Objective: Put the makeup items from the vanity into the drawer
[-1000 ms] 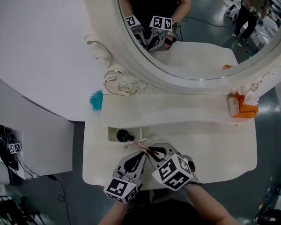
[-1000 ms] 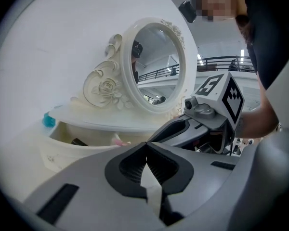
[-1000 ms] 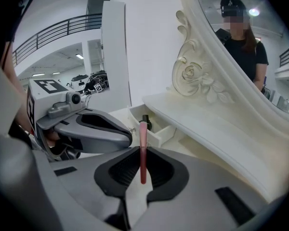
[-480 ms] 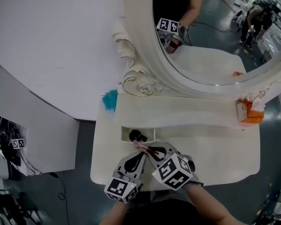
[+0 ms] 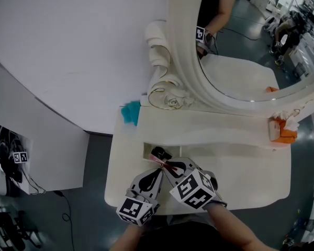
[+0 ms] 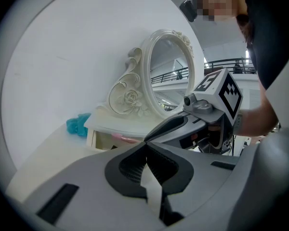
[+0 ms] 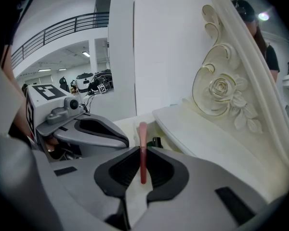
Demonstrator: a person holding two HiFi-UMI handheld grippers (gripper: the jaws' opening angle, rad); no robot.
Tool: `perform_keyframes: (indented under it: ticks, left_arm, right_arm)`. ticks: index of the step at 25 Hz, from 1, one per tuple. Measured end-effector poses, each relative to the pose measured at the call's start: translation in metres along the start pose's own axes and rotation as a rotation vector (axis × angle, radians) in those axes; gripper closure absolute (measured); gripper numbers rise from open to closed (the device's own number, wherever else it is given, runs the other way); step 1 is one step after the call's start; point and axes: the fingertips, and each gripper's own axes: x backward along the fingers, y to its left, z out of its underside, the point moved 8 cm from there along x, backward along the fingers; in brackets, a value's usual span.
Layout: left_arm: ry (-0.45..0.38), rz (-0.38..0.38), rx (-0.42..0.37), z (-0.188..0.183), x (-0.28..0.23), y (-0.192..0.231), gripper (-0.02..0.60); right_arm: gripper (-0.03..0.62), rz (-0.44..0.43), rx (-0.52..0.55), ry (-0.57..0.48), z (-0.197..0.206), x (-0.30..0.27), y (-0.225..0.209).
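Observation:
My right gripper [image 5: 166,167] is shut on a thin pink makeup stick [image 7: 142,150], which stands up between its jaws. The stick's tip [image 5: 156,161] reaches the front of the open drawer [image 5: 148,149] in the cream vanity top [image 5: 240,166]. A black makeup item [image 5: 159,153] lies inside the drawer, also seen past the stick as a black item [image 7: 157,142]. My left gripper [image 5: 157,173] is shut with nothing in it, close beside the right one; its jaws meet at the left gripper [image 6: 145,144]. The drawer opening [image 6: 102,139] lies just ahead of it.
A large oval mirror [image 5: 240,51] in an ornate cream frame [image 5: 167,95] rises behind the vanity. A teal object [image 5: 131,112] sits at the back left corner, an orange tissue box [image 5: 282,130] at the back right. A white wall stands to the left.
The vanity and mirror have slid right in the head view. Both grippers keep their pose, and the pink stick's tip now sits next to the black item in the drawer.

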Motion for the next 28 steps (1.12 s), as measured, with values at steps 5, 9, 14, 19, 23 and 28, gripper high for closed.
perform_keyframes:
  ticks: [5,9,14,19,23,28]
  left_arm:
    - [-0.003,-0.007,0.008,-0.002,0.001,0.008,0.566]
    - [-0.002,-0.014,0.014,-0.001,0.001,0.013,0.566]
    - [0.000,-0.017,0.023,-0.001,0.001,0.017,0.566]
    - [0.003,-0.016,0.033,0.000,0.000,0.020,0.566]
    - [0.001,-0.019,0.037,0.001,0.000,0.022,0.566]
    - [-0.002,-0.021,0.038,0.001,0.000,0.023,0.566]
  right_arm:
    - [0.540,-0.001,0.007,0.003,-0.007,-0.006,-0.003]
    - [0.540,0.003,0.008,0.006,-0.010,-0.011,-0.006]
    - [0.539,0.011,0.004,0.012,-0.011,-0.015,-0.011]
    - [0.539,0.017,-0.002,0.029,-0.010,-0.019,-0.015]
    - [0.539,0.024,-0.004,0.041,-0.008,-0.022,-0.016]
    - [0.539,0.035,-0.013,0.036,-0.007,-0.024,-0.018]
